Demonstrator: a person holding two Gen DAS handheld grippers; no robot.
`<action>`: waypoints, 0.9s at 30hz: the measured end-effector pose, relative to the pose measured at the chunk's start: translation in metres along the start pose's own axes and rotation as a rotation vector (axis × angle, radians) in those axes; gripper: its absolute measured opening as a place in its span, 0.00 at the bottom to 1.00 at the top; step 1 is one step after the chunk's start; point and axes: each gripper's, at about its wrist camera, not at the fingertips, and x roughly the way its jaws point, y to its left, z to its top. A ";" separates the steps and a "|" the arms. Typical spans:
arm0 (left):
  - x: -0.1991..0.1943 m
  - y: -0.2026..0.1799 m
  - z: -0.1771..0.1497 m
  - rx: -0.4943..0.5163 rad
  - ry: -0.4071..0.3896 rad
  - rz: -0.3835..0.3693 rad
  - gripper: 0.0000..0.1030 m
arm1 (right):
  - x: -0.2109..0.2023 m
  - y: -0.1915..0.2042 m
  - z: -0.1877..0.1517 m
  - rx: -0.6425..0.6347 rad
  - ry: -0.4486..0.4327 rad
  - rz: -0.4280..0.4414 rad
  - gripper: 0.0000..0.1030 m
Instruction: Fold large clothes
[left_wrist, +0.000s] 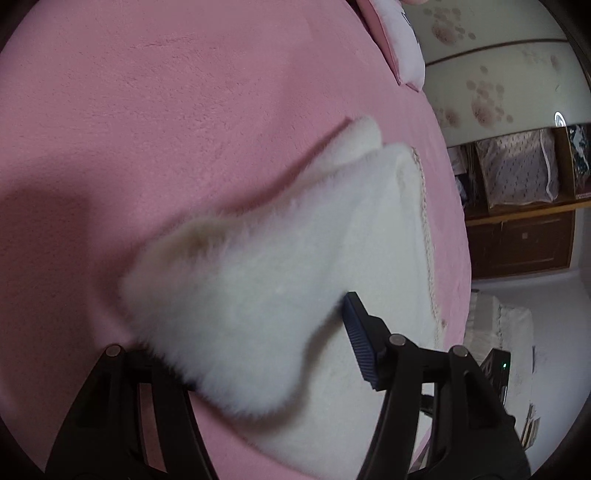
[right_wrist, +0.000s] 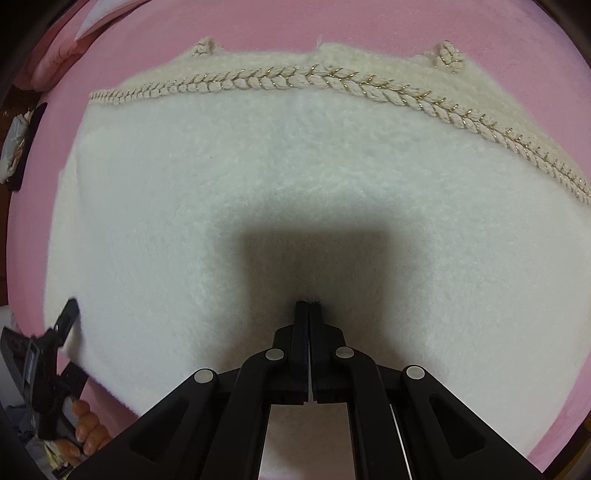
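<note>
The white fluffy garment (right_wrist: 258, 184) lies spread on the pink bed (right_wrist: 369, 22), its braided trim (right_wrist: 280, 75) at the far edge. The right tongs (right_wrist: 307, 303) point straight down, squeezed shut with their tips pressed into the fluff; whether they pinch any is hard to see. The left tongs (left_wrist: 258, 354) tilt down, jaws standing apart around a furry flap (left_wrist: 240, 295). That flap hides the left finger's tip. A hand (right_wrist: 86, 432) shows low at the left edge of the right tongs' view, partly cut off.

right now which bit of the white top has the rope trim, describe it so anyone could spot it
Start at the pink bedspread, then the fluffy white garment spread on it. Along its far edge runs a braided trim, cream cord flecked with gold thread, unlike the plain fleece around it.
</note>
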 end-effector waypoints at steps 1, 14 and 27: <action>0.000 0.001 -0.001 -0.010 -0.011 -0.006 0.55 | 0.001 0.000 0.003 0.002 0.004 0.005 0.02; -0.080 -0.114 -0.065 0.377 -0.241 -0.181 0.14 | 0.007 -0.021 0.011 0.040 -0.028 0.157 0.02; -0.106 -0.264 -0.259 0.896 -0.092 -0.262 0.14 | 0.012 -0.093 -0.007 0.153 -0.030 0.508 0.00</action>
